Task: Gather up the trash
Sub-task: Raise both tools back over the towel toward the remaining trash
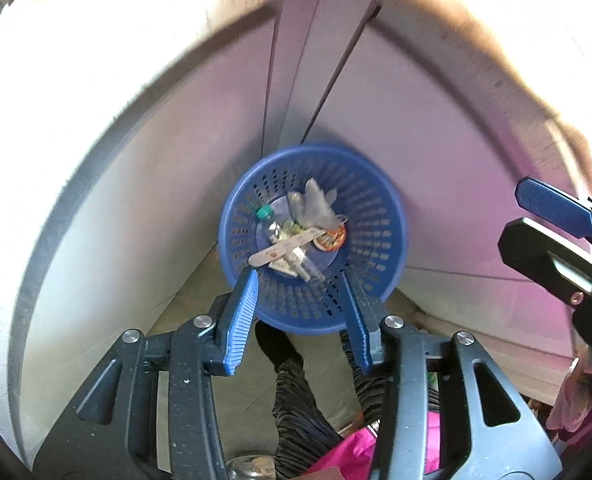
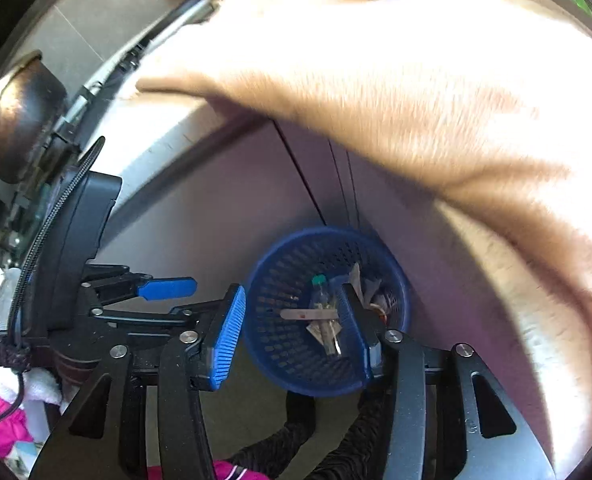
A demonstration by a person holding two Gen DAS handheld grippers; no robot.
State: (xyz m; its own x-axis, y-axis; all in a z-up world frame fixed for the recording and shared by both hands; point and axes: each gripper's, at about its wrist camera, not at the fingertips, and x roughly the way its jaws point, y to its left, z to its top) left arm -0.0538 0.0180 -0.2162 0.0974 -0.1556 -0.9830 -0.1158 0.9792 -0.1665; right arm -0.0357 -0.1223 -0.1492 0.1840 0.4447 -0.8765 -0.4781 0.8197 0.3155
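Note:
A blue perforated basket (image 1: 370, 220) stands on the floor against a cabinet front; it also shows in the right wrist view (image 2: 279, 332). It holds trash: a small bottle with a teal cap (image 1: 264, 213), a crumpled grey plastic wrapper (image 1: 314, 204), a white flat stick (image 1: 283, 246) and an orange-printed lid (image 1: 332, 238). My left gripper (image 1: 302, 280) is open and empty, held above the basket's near rim. My right gripper (image 2: 293, 298) is open and empty, also above the basket. The right gripper's blue finger (image 1: 552, 210) shows at the right in the left wrist view.
Pale cabinet doors (image 1: 416, 120) rise behind the basket under a light counter top (image 2: 376, 60). The person's dark patterned trousers and feet (image 1: 296, 380) stand just below the basket. A dark round pot (image 2: 19, 120) sits at the upper left. Pink cloth (image 1: 356, 452) is near the bottom.

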